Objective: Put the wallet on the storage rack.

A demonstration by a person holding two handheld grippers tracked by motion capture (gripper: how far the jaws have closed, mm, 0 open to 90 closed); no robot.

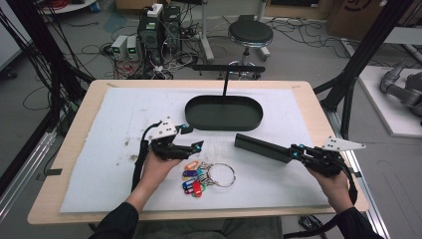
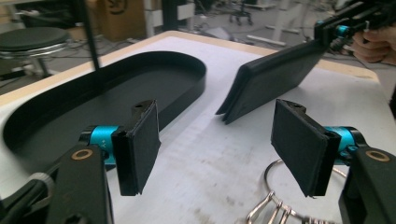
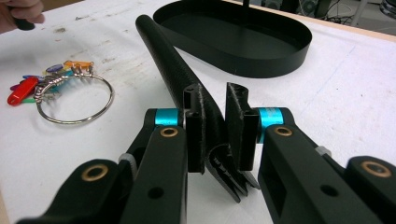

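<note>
Gripping one end of a flat black case (image 1: 261,147), the right gripper (image 1: 297,152) has its jaws clamped on it, so the case tilts with its far end resting on the white mat (image 1: 119,119), just in front of the oval black tray (image 1: 224,112). Beside the key ring (image 1: 220,175) with its coloured tags (image 1: 193,179), the left gripper (image 1: 191,138) hovers with its jaws spread wide and nothing between the pads (image 2: 140,144). From the left gripper view, the case (image 2: 271,79) lies ahead, between tray (image 2: 107,88) and ring (image 2: 280,186).
</note>
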